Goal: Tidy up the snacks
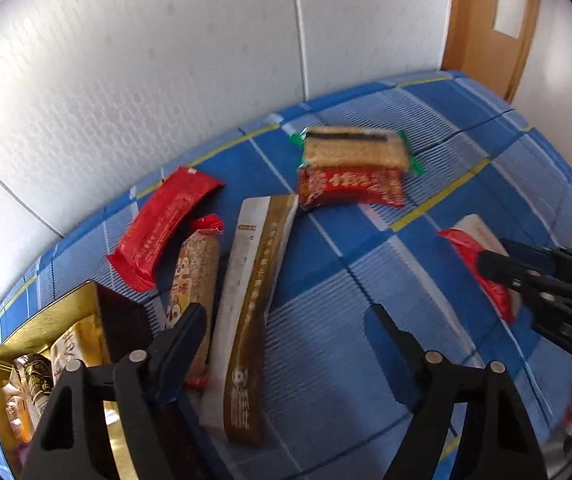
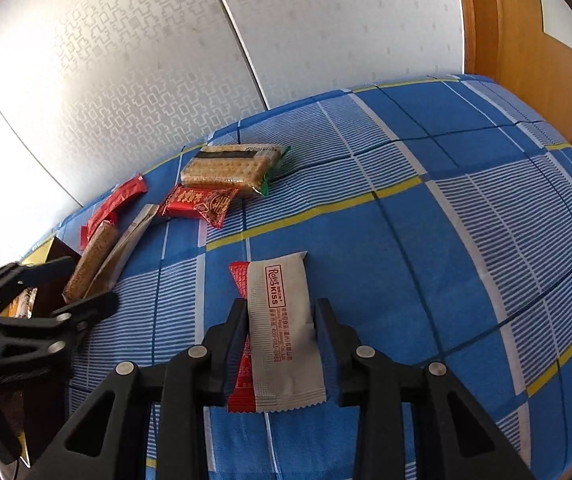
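Snacks lie on a blue checked cloth (image 1: 425,140). My left gripper (image 1: 286,316) stands open above a long white and brown bar (image 1: 254,280), which lies between the fingers, nearer the left one, without the pads pressing it. A grain bar with red ends (image 1: 196,264) sits partly behind the left fingertip. A gold-lined box (image 1: 82,300) at lower left holds several packets. My right gripper (image 2: 282,310) is shut on a white and red packet (image 2: 278,280), just above the cloth. In the right wrist view the left gripper (image 2: 82,284) appears at the left, beside the box (image 2: 58,256).
A long red packet (image 1: 162,228) lies left of the grain bar. Farther back are a cracker pack with green ends (image 1: 353,152) and a red patterned packet (image 1: 349,188). White patterned wall panels stand behind, and a wooden door (image 2: 525,60) at the right.
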A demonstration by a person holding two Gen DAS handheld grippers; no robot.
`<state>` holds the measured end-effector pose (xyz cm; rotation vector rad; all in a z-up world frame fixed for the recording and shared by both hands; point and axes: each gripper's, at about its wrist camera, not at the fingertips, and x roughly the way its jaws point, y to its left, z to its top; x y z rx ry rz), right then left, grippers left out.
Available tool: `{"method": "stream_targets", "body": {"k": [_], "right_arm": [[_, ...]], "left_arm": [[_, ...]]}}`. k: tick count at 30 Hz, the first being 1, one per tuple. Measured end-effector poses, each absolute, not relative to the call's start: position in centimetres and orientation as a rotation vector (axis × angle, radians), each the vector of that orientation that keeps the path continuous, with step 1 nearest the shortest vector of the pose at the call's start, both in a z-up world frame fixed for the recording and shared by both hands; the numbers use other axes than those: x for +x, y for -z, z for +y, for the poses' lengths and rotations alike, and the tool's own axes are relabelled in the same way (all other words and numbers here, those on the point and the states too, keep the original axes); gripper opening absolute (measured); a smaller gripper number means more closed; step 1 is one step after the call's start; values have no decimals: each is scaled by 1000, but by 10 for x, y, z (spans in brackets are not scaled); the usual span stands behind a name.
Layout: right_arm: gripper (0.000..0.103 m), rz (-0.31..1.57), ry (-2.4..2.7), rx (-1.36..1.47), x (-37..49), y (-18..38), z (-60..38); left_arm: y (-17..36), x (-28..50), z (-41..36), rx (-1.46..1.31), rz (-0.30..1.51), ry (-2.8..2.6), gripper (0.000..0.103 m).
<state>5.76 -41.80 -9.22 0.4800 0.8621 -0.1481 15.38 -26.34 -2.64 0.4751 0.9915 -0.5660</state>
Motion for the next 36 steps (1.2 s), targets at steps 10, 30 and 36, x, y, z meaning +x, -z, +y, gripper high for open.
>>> {"method": "stream_targets", "body": {"k": [10, 30, 36], "right_arm": [[34, 849, 115, 588, 56, 95, -431], [34, 838, 122, 581, 55, 96, -432], [34, 835, 124, 548, 55, 95, -430]], "left_arm": [[48, 155, -266, 379, 1095, 609, 81], [41, 123, -269, 332, 1044, 578, 31], [42, 111, -258, 309, 1037, 580, 21]]}}
